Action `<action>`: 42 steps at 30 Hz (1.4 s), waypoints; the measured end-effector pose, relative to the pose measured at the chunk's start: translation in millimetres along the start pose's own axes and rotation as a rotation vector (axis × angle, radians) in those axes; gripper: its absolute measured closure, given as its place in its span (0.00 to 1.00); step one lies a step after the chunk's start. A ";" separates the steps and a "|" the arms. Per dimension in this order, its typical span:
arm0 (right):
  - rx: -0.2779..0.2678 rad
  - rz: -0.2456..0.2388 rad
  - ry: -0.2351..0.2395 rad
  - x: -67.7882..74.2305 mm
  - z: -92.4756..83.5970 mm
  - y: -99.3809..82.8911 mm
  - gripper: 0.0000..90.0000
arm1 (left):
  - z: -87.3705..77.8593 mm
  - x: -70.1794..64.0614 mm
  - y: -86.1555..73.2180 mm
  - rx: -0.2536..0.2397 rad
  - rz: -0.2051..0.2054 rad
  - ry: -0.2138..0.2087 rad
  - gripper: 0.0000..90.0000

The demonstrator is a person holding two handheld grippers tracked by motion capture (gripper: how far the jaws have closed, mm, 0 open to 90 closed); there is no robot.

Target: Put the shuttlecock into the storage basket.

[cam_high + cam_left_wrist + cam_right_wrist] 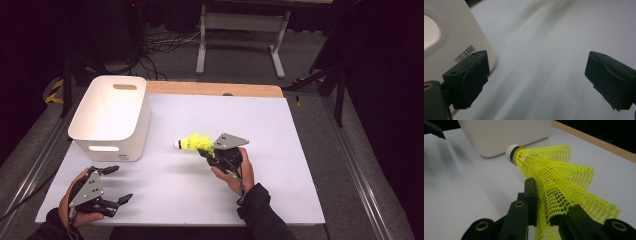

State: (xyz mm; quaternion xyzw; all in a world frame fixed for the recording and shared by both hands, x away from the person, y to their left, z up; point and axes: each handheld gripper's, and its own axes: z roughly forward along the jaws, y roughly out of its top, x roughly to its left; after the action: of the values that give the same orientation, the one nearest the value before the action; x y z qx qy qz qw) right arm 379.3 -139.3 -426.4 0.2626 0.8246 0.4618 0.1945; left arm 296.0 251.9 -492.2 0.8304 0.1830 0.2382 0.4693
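Already the yellow shuttlecock (192, 143) is off the table (260, 150), its mesh skirt pinched in the right gripper (209, 153), cork pointing toward ten o'clock. Judging by that, pickup is done; delivery into the empty white bin (111, 117) probably remains. At seven o'clock, the left gripper (116, 185) rests wide apart, holding nothing.

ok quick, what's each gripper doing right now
left gripper: open, holding nothing.
right gripper: shut on the yellow shuttlecock, gripping its skirt.
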 end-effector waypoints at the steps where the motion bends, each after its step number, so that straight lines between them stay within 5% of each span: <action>1: 0.000 -0.004 0.002 0.7 -2.0 -0.1 0.91 | 0.1 -0.2 0.1 0.001 0.000 -0.001 0.07; 24: 0.024 -0.053 0.026 13.2 -20.9 -11.5 0.91 | 7.7 -2.8 4.0 0.018 -0.009 0.000 0.09; 28: 0.038 -0.070 0.027 16.5 -23.0 -12.4 0.91 | 20.8 -6.5 12.0 0.054 0.001 -0.005 0.11; 42: 0.075 -0.133 0.057 25.7 -22.4 -7.7 0.91 | 66.9 -15.8 49.8 0.043 0.027 -0.091 0.12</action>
State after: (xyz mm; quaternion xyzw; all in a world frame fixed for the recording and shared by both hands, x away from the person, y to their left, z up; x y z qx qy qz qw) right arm 344.5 -141.7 -423.9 0.2013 0.8622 0.4238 0.1911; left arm 325.0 172.7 -482.4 0.8527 0.1552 0.2025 0.4559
